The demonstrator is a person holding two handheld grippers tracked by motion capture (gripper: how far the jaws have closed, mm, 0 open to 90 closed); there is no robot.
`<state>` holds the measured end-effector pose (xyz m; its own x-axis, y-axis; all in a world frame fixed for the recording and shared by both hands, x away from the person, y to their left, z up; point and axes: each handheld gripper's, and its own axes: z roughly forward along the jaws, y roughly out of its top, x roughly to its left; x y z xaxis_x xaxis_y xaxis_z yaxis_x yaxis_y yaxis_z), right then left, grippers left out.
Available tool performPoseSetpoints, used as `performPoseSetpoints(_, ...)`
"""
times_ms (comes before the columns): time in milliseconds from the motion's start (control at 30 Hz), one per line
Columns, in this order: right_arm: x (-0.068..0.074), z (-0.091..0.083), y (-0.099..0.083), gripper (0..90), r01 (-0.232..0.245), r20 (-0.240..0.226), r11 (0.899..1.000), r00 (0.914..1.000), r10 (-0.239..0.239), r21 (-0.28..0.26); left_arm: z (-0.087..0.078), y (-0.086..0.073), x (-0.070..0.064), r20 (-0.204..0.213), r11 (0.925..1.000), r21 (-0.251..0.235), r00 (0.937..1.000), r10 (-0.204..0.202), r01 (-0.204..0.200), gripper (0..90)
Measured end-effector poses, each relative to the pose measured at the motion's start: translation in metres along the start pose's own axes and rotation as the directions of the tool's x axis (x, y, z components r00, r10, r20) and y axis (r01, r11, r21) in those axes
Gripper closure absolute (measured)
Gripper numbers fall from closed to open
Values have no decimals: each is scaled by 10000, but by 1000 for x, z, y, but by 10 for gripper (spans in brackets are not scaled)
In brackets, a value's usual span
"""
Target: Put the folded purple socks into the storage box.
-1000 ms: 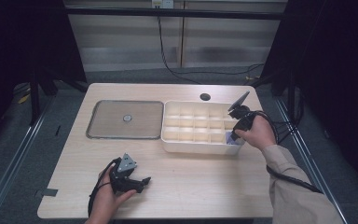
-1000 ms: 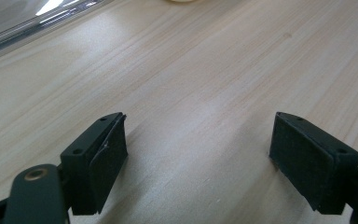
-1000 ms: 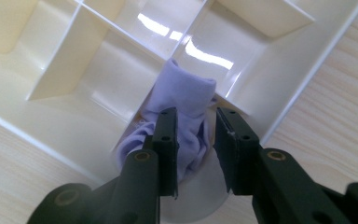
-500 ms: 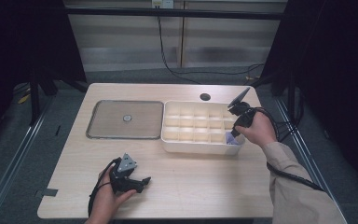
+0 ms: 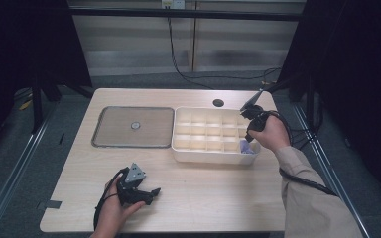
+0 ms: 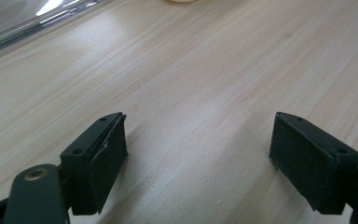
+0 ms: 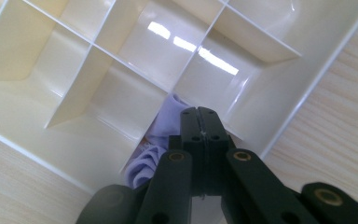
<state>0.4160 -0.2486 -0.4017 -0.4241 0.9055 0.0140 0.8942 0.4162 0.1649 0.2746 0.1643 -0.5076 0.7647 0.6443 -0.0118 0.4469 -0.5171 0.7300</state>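
The right gripper (image 7: 200,116) is poised over the near-right corner cell of the cream compartment tray (image 5: 198,156), its jaws pressed flat together with nothing visibly caught between them. Just under and beside the tips sits a bunched lavender cloth (image 7: 161,135), tucked down against the cell's dividers; from above, the same cloth (image 5: 247,148) shows as a pale purple scrap in that corner cell. Whether the tips touch the fabric I can't tell, since the jaws hide that spot. My guess is the hand stands steeply over the cell because the walls are tall and close, so only a narrow, closed nose fits in to press or tidy the cloth.

The left gripper (image 5: 144,194) rests far off at the near-left of the wooden table (image 5: 213,198), jaws wide apart over bare wood, likely parked so it stays out of the way. A flat grey metal tray (image 5: 114,136) with a small round thing at its middle lies left of the compartment tray, the two just beside each other.
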Motion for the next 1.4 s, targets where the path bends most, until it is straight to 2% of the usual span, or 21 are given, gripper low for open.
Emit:
performPoseSetpoints(533, 3, 12, 8, 900, 41, -35, 9999, 10000, -40, 161, 1, 0, 0, 62, 10000, 3, 10000, -15, 15, 181)
performPoseSetpoints(700, 5, 20, 7, 900, 57, -44, 9989, 10000, -55, 459, 1, 0, 0, 63, 10000, 4, 10000, -14, 14, 181)
performPoseSetpoints(867, 5, 23, 3, 900, 32, -181, 9988, 9998, -24, 481, 1, 0, 0, 84, 10000, -10, 9999, -71, 72, 181)
performPoseSetpoints(967, 6, 32, -1, 900, 150, -133, 9953, 9998, -138, 959, 1, 0, 0, 86, 10000, -10, 9999, -70, 70, 181)
performPoseSetpoints(1100, 3, 42, -7, 900, -54, -327, 9978, 9994, 76, 668, 1, 0, 0, 86, 10000, -4, 9999, -83, 83, 181)
performPoseSetpoints(1400, 2, 41, -10, 896, -130, -382, 9987, 9992, 148, 491, 1, 0, 0, 83, 10000, 1, 9999, -79, 79, 181)
